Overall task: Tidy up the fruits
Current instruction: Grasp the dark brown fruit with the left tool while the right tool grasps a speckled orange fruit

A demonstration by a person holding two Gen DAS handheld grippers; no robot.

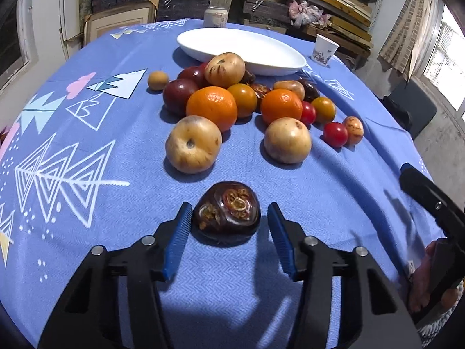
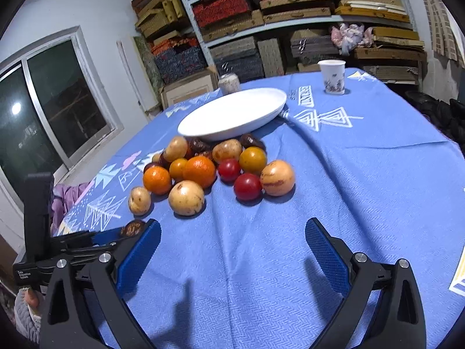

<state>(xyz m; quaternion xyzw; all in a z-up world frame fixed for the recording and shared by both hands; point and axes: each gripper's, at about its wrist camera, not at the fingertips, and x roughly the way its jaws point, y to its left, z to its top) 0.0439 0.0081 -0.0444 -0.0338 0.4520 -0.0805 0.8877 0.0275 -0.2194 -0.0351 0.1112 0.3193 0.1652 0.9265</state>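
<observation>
A dark, wrinkled brown fruit point(image 1: 223, 218) lies on the blue tablecloth between the blue pads of my left gripper point(image 1: 229, 207). The left pad is at its skin and the right pad stands a little off it, so the jaws are open around it. The right wrist view shows the same fruit point(image 2: 133, 228) beside the left gripper's fingers point(image 2: 107, 235). Behind it is a pile with two oranges point(image 1: 211, 106), pale round fruits point(image 1: 193, 144), red tomatoes point(image 1: 335, 134) and plums. A white oval plate point(image 1: 241, 46) sits behind the pile. My right gripper point(image 2: 232, 225) is wide open over bare cloth.
A paper cup point(image 2: 332, 75) stands at the back right of the table and a can point(image 1: 215, 16) behind the plate. The right gripper's body point(image 1: 430, 200) reaches in at the right edge of the left wrist view. Shelves of boxes fill the back wall.
</observation>
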